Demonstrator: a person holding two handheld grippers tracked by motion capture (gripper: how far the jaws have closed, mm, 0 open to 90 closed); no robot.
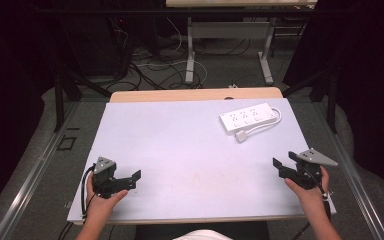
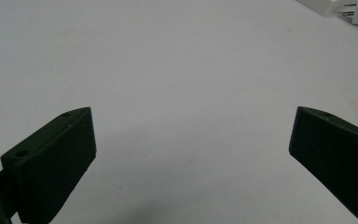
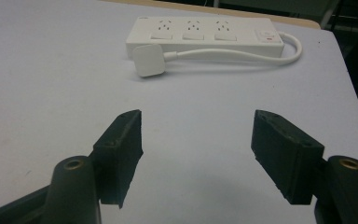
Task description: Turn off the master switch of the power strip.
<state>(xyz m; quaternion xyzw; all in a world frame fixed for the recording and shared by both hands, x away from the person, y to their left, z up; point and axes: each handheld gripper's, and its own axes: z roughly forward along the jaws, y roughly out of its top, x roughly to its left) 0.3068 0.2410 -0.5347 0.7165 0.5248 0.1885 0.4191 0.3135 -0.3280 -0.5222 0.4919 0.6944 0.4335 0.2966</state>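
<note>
A white three-socket power strip [image 1: 247, 118] lies at the far right of the pale table top [image 1: 180, 145], with its white cable looped round and its plug [image 1: 241, 136] resting just in front of it. My left gripper [image 1: 134, 179] is held low near the front left edge, open and holding nothing. My right gripper [image 1: 284, 161] is near the front right edge, also open and holding nothing. In the right gripper view the strip [image 3: 205, 35] and plug [image 3: 148, 59] lie well beyond the spread jaws [image 3: 196, 121]. In the left gripper view the jaws [image 2: 193, 121] stand wide apart over bare table, and the plug [image 2: 356, 14] sits at the top right corner.
A wooden table edge [image 1: 195, 94] runs along the back of the pale surface. Beyond it are loose cables on the floor [image 1: 150, 70] and the legs of another table [image 1: 190, 55]. Dark frame posts [image 1: 59, 95] stand on both sides.
</note>
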